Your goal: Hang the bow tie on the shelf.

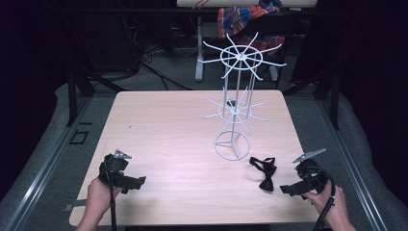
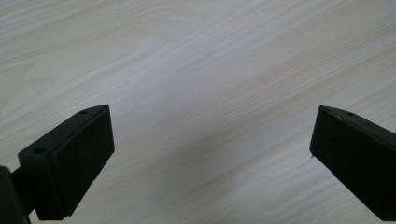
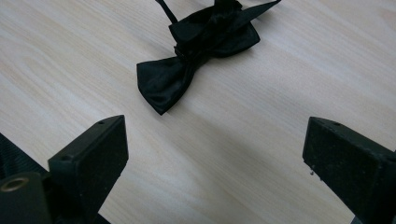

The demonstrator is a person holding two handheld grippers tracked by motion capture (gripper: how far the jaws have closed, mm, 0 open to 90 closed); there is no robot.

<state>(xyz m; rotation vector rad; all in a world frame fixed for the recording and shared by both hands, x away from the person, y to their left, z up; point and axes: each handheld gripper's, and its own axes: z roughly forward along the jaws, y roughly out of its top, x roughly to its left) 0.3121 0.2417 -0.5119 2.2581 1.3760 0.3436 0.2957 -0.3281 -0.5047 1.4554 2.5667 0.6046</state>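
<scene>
The pale wooden table (image 1: pixel 159 125) carried a white wire rack (image 1: pixel 235 103) toward its far right, and a black bow tie (image 1: pixel 264 172) lay just in front of the rack's ring base. The right gripper (image 1: pixel 294 188) rested near the tie, jaws spread wide and empty; it would do best to pinch the centre knot. The left gripper (image 1: pixel 136 183) sat well apart, low, jaws likewise apart.

Black bow tie (image 3: pixel 201 51), white wire rack (image 1: pixel 235 103), pale wood-grain table (image 1: pixel 168 130), black tongs (image 3: pixel 215 168)
</scene>
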